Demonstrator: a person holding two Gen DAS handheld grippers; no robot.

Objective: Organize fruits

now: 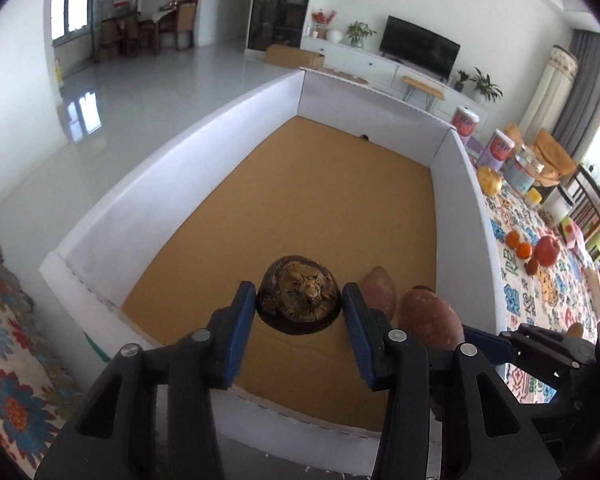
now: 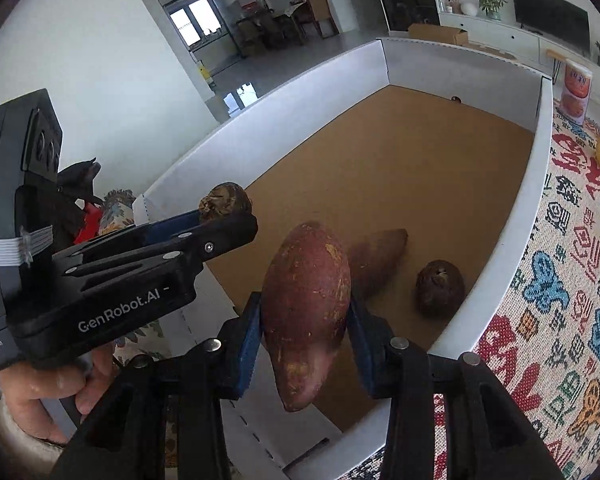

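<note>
Cardboard-floored box (image 2: 500, 248), sweet potato (image 2: 380, 260) + taro (image 2: 440, 288) inside

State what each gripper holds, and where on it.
Left gripper clamps a taro by its sides. Right gripper clamps a sweet potato across its thick middle.

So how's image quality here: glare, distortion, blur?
Left wrist view: strong fisheye bending the white box walls, window glare on the glossy floor, dark vignette corners. Right wrist view: same curvature, sweet potato sharp, bright window blown out.
</note>
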